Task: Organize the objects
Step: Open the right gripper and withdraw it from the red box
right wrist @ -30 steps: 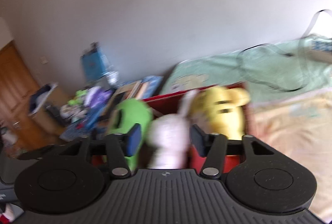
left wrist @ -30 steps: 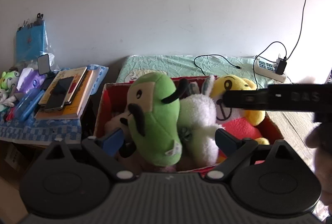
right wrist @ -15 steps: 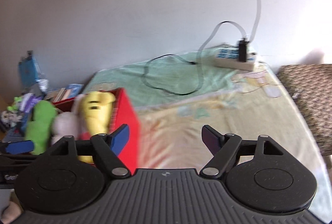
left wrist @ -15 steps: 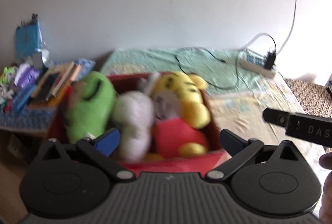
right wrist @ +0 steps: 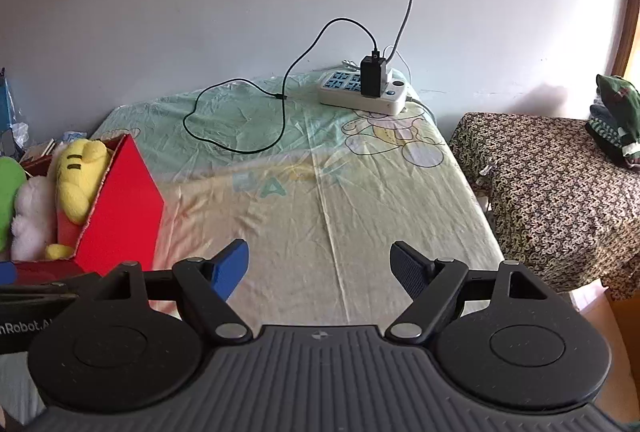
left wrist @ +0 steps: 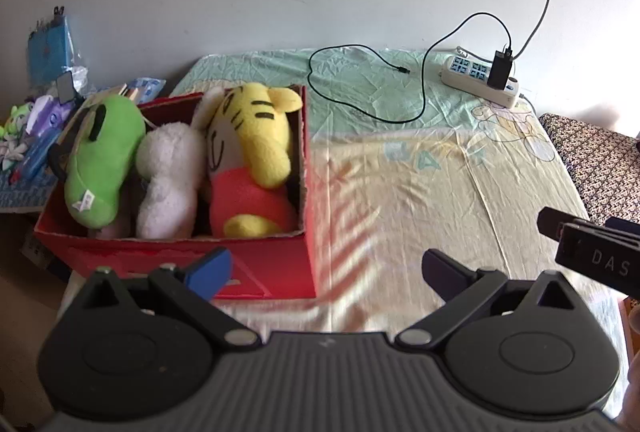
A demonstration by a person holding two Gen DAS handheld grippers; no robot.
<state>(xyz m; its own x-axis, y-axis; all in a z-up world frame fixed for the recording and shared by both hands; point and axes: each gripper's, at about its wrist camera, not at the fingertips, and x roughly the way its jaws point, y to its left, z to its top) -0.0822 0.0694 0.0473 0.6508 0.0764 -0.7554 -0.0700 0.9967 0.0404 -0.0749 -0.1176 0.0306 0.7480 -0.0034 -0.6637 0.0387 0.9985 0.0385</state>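
Observation:
A red box [left wrist: 264, 264] stands on the bed's left side. It holds a green plush [left wrist: 104, 156], a white plush [left wrist: 170, 176] and a yellow tiger plush in a red shirt [left wrist: 252, 152]. The box also shows at the left of the right wrist view [right wrist: 120, 208]. My left gripper [left wrist: 324, 268] is open and empty, hovering in front of the box's near right corner. My right gripper [right wrist: 320, 264] is open and empty over the bare sheet, right of the box. Its side shows at the right edge of the left wrist view [left wrist: 592, 252].
A white power strip [right wrist: 364, 92] with a black charger and a looping black cable [right wrist: 236, 136] lies at the bed's far end. A cluttered side table with books and toys [left wrist: 36, 136] stands left of the box. A patterned cloth-covered stand [right wrist: 552, 192] is right of the bed.
Both grippers have pulled back and swung right, away from the plush toys in the box. The right gripper now faces the open sheet. Both stay open and empty.

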